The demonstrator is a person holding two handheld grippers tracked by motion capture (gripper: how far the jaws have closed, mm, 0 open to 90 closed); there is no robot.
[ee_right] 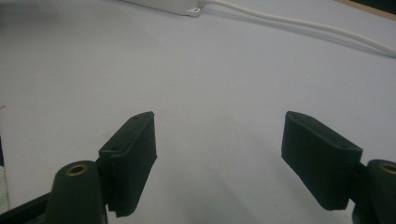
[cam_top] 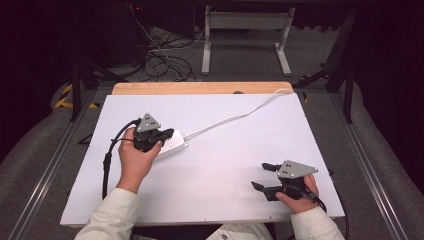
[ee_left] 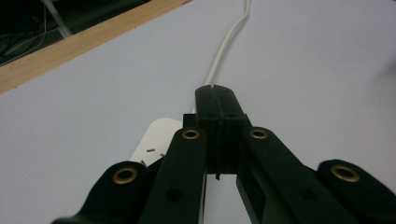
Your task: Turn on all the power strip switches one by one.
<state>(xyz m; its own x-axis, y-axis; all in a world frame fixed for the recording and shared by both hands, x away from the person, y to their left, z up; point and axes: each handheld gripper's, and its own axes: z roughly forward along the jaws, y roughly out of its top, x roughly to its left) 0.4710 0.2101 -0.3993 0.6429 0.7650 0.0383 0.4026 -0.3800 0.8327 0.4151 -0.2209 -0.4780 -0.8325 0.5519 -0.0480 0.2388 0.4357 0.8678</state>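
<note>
A white power strip [cam_top: 172, 146] lies left of centre on the white tabletop [cam_top: 225, 165]. Its white cable [cam_top: 235, 117] runs off toward the far right corner. My left gripper [cam_top: 168, 134] hovers just over the strip, held in a hand, jaws shut pad against pad. In the left gripper view those closed jaws [ee_left: 215, 91] point along the cable [ee_left: 224, 46], with the strip [ee_left: 156, 140] underneath at the left; I see nothing between the pads. My right gripper [cam_top: 260, 176] rests near the front right of the table, wide open and empty [ee_right: 219, 140], facing the strip's end [ee_right: 173, 5].
A wooden strip [cam_top: 200, 88] borders the table's far edge. Beyond it, loose cables [cam_top: 160, 60] lie on the floor beside a white frame leg [cam_top: 206, 50]. The left gripper's black cable [cam_top: 106, 160] trails down the table's left side.
</note>
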